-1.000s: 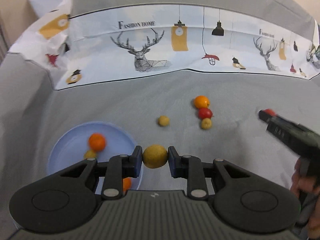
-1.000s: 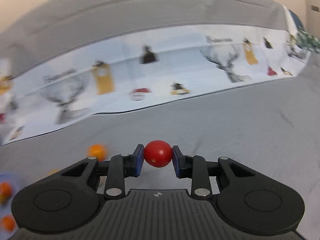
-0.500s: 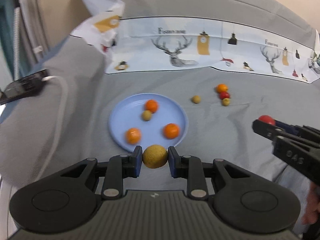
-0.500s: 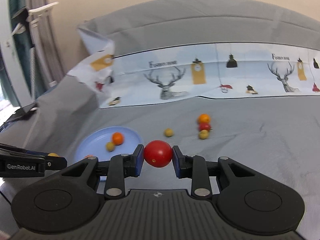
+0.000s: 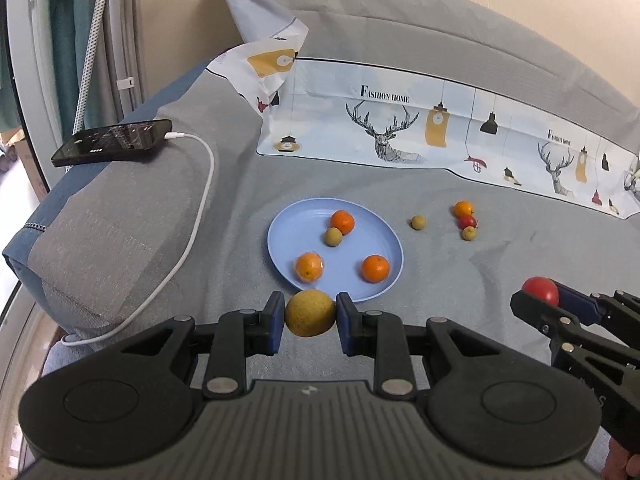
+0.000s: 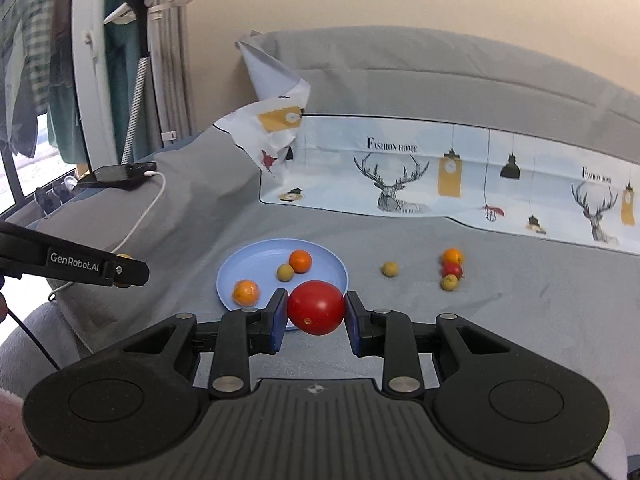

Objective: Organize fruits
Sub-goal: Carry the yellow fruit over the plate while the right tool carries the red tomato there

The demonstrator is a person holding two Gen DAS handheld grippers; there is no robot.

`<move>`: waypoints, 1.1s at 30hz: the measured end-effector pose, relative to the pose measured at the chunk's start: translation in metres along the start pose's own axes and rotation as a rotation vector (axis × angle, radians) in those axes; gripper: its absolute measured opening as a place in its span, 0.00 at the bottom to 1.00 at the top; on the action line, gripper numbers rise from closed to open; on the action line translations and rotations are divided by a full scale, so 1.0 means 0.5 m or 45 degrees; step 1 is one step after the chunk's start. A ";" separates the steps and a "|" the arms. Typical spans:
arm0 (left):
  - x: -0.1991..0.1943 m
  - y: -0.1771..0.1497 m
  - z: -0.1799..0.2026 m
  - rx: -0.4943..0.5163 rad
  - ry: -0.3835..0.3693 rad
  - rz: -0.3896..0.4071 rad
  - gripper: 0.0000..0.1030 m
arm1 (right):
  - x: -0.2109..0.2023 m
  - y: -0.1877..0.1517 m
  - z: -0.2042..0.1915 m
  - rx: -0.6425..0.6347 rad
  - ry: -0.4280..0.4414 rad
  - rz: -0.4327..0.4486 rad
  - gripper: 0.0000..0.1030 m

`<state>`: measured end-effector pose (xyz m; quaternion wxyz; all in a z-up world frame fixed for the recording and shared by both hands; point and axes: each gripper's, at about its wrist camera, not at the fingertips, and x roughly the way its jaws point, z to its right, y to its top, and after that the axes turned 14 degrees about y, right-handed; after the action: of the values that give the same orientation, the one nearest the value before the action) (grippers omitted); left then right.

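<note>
Right wrist view: red tomato (image 6: pixel 316 307) hides blue plate's (image 6: pixel 240 268) front.

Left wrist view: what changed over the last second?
Both grippers pulled back and up from the cloth, so the blue plate now sits farther ahead. Nothing was grabbed or released: left gripper still clamps the yellow fruit, right gripper the red fruit. Fruits on plate and cloth stayed put.

1. The left tongs (image 5: pixel 310 313) clamp a yellow-green fruit (image 5: pixel 310 313) just before the near rim of the blue plate (image 5: pixel 288 236).
2. The plate holds three oranges and one small green fruit (image 5: pixel 333 236).
3. The right tongs (image 5: pixel 541 295) grip a red fruit (image 5: pixel 540 289) at the right edge.
4. A phone (image 5: pixel 114 141) lies on the grey bed (image 5: pixel 500 264).
</note>
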<state>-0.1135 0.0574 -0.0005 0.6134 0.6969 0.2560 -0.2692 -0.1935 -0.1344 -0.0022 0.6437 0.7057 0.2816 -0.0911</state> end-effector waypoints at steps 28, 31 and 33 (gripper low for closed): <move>0.013 -0.004 -0.020 -0.050 0.000 -0.012 0.30 | 0.017 0.004 -0.020 -0.050 -0.007 -0.042 0.31; 0.014 -0.005 -0.018 -0.048 0.004 -0.013 0.30 | 0.017 0.002 -0.019 -0.047 -0.005 -0.044 0.31; 0.016 -0.005 -0.017 -0.048 0.005 -0.015 0.30 | 0.019 0.002 -0.018 -0.044 -0.005 -0.047 0.31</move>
<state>-0.1088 0.0664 -0.0070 0.6244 0.6842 0.2664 -0.2666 -0.1871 -0.1229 -0.0045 0.6547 0.6889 0.2947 -0.0994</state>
